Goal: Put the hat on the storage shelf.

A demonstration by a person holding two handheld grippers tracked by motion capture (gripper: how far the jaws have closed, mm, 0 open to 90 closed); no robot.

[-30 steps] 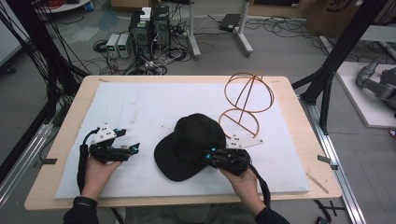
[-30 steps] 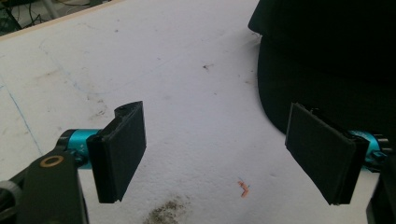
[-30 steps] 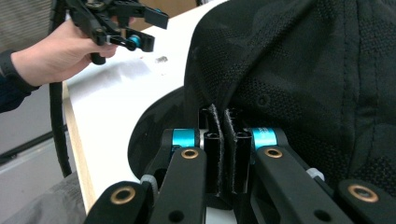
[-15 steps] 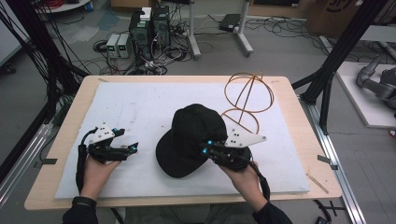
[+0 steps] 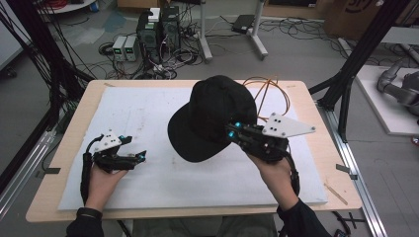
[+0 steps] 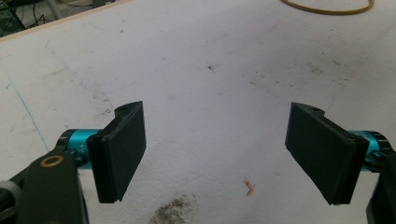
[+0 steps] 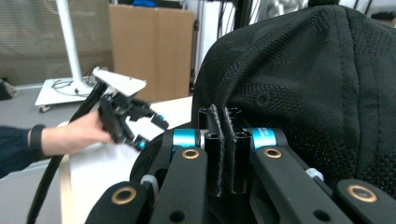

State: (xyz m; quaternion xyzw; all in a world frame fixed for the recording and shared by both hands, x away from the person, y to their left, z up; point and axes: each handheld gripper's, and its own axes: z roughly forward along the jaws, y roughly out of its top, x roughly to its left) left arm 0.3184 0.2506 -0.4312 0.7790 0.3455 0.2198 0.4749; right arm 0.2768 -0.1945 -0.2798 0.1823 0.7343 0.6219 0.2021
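A black baseball cap (image 5: 212,118) hangs in the air above the white mat (image 5: 148,108), brim pointing down and to the left. My right gripper (image 5: 232,133) is shut on the cap's lower edge. In the right gripper view the two pads (image 7: 223,116) stand pressed together against the cap's knitted crown (image 7: 317,79). My left gripper (image 5: 141,157) rests low over the mat at the left. Its jaws are open with only bare mat between them (image 6: 217,149). The same left gripper (image 7: 149,130) shows farther off in the right gripper view, held by a hand.
An orange wire hat stand (image 5: 269,94) stands at the back right of the mat, partly behind the cap; its base ring (image 6: 327,7) shows in the left gripper view. The wooden table (image 5: 316,148) frames the mat. Black frame posts, cables and electronics stand beyond the far edge.
My right gripper has risen with the cap, lifting it off the mat and up in front of the wire stand. The left gripper has stayed where it was.
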